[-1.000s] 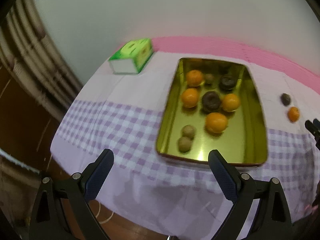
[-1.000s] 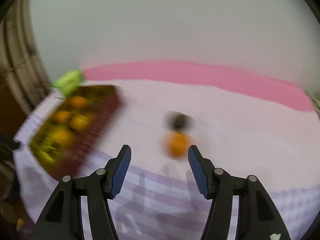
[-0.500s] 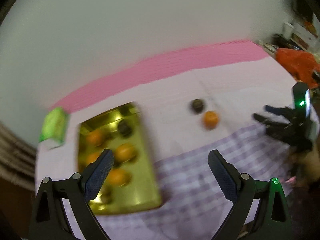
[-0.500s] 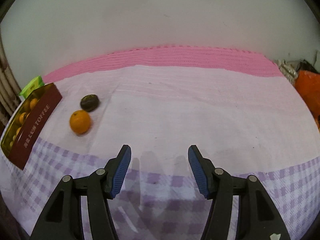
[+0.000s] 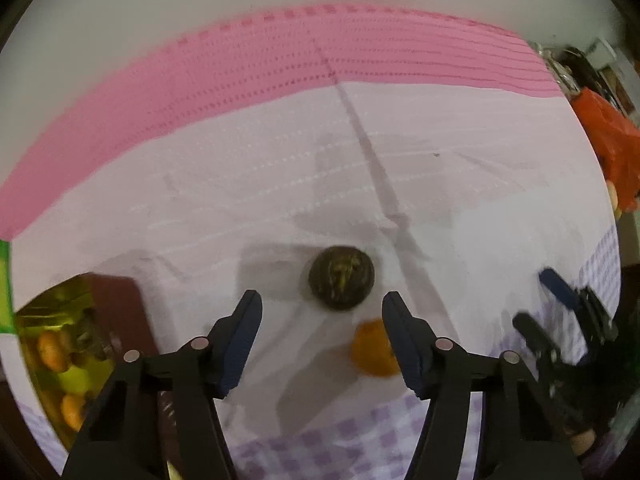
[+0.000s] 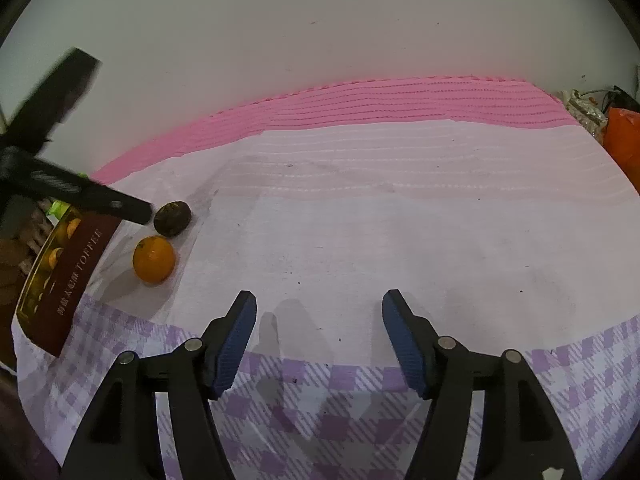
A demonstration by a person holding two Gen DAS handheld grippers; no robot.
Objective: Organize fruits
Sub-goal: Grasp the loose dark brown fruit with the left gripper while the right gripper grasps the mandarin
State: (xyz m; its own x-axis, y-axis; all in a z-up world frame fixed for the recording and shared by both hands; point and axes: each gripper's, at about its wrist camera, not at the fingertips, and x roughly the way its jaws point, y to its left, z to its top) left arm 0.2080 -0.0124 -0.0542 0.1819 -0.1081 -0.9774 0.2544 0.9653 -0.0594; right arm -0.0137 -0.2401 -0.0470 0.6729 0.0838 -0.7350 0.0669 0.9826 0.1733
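A dark wrinkled fruit (image 5: 342, 278) lies on the pale cloth just beyond the tips of my left gripper (image 5: 322, 300). The gripper points steeply down and its jaws are closing, and nothing is pressed between the pads. An orange (image 5: 374, 354) sits beside the dark fruit, partly behind the right finger. In the right wrist view the dark fruit (image 6: 173, 219) and the orange (image 6: 154, 259) lie at the left, with one of the left gripper's fingers (image 6: 120, 205) reaching to the dark fruit. My right gripper (image 6: 320, 300) hovers over bare cloth with its jaws opening and nothing between them; it also shows as the right gripper (image 5: 540, 304) at the edge of the left wrist view.
A golden toffee tin (image 6: 76, 276) with brown sides holds several oranges and dark fruits left of the loose pair; the same tin (image 5: 116, 300) is at the lower left. An orange bag (image 6: 624, 140) sits at the far right. The checked cloth hangs over the near table edge.
My left gripper has swung from above the tin to the right and down over the dark fruit, and its jaws have narrowed. The right gripper's jaws have widened slightly.
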